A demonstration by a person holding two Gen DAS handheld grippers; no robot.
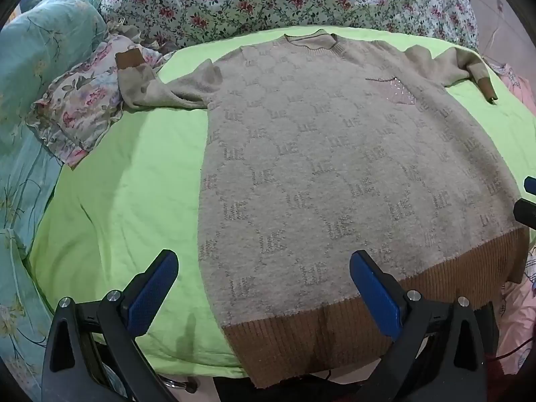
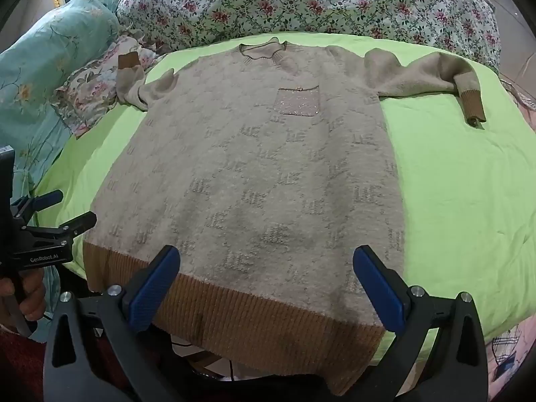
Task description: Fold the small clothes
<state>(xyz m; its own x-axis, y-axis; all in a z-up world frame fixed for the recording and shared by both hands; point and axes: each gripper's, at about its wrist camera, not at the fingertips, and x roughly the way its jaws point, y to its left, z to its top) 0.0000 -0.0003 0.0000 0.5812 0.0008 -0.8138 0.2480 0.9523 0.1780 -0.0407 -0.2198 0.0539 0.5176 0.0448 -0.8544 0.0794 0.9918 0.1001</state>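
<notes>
A beige knit sweater (image 1: 335,167) with a brown ribbed hem and cuffs and a small sparkly chest pocket lies flat, front up, on a lime green sheet (image 1: 127,201). It also shows in the right wrist view (image 2: 261,174). Its left sleeve (image 1: 150,83) bends onto a floral pillow; its right sleeve (image 2: 435,80) lies bent on the sheet. My left gripper (image 1: 264,264) is open and empty above the hem's left part. My right gripper (image 2: 266,261) is open and empty above the hem's middle. The left gripper also shows at the left edge of the right wrist view (image 2: 65,207).
A floral quilt (image 1: 284,0) is piled behind the sweater. A teal floral duvet (image 1: 30,100) and a ruffled floral pillow (image 1: 80,107) lie at the left. The hem hangs slightly over the bed's near edge (image 2: 274,361).
</notes>
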